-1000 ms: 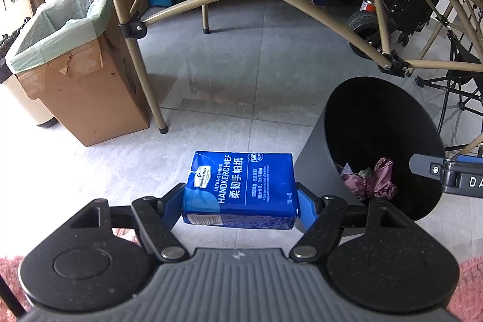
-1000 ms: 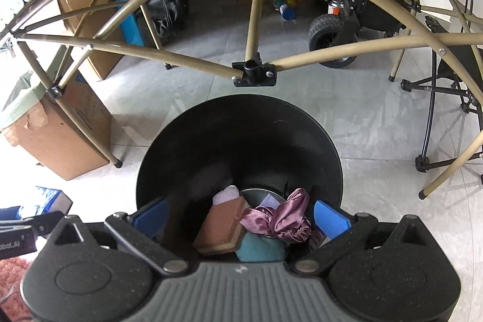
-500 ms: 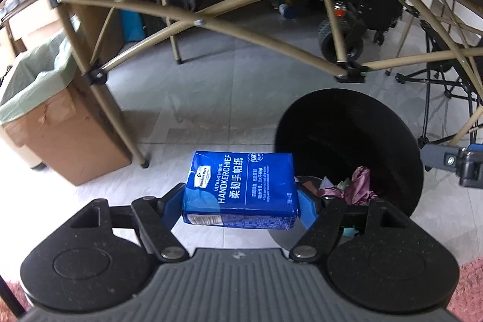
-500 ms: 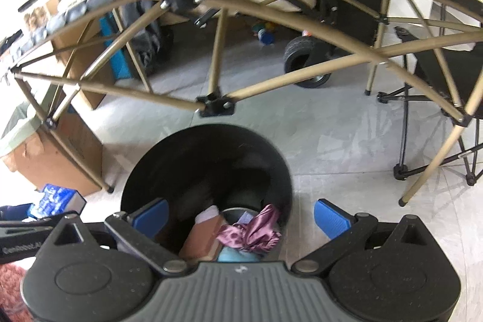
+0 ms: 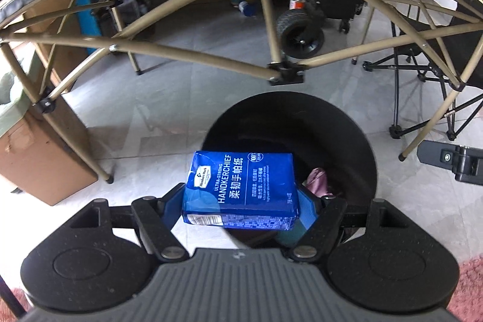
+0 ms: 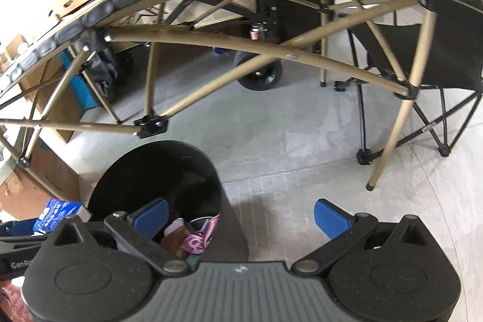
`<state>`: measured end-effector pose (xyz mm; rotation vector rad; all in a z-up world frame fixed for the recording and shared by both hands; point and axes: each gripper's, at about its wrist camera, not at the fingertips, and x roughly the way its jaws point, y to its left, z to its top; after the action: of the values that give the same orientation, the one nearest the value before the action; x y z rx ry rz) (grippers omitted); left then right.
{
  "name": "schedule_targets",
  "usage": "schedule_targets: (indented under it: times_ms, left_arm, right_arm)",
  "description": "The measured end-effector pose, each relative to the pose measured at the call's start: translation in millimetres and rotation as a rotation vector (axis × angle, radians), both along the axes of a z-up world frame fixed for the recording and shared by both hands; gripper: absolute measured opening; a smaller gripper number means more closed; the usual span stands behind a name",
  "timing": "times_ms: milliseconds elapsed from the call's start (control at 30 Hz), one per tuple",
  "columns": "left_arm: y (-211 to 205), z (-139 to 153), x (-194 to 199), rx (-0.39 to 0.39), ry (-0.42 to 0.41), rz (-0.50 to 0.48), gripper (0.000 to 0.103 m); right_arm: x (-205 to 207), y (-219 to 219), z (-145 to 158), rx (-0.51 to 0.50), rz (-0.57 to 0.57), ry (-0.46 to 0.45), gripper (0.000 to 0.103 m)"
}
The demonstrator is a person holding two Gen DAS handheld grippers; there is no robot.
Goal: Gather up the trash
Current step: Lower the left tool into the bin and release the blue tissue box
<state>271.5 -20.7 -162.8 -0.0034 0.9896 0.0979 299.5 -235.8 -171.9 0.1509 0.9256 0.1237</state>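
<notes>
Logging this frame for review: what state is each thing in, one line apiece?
left tool: shut on the tissue pack.
tissue pack: held off the floor, partly over the bin's near rim.
black bin: upright, open-topped, part filled.
pink cloth: crumpled, inside the bin.
right tool: open, empty.
cardboard box: lined with a green bag.

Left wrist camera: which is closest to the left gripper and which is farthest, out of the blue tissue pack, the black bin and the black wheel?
1. Blue tissue pack, clamped in the left gripper.
2. Black bin, just beyond, slightly right.
3. Black wheel, far back under the table frame.
</notes>
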Motion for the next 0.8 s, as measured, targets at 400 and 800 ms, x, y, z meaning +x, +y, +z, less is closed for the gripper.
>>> schedule_targets:
  times_ms: [400,800]
  left_arm:
    - [-31,-10,37,-0.022,0.034,-0.01,0.074]
    - [-40,-27,54,-0.044,0.098,0.0,0.074]
  right_arm:
    - [6,-28,-5,0.022,-0.103,0.011,0.103]
    - [8,-39,-15,0.02,-0.166,0.038,0.103]
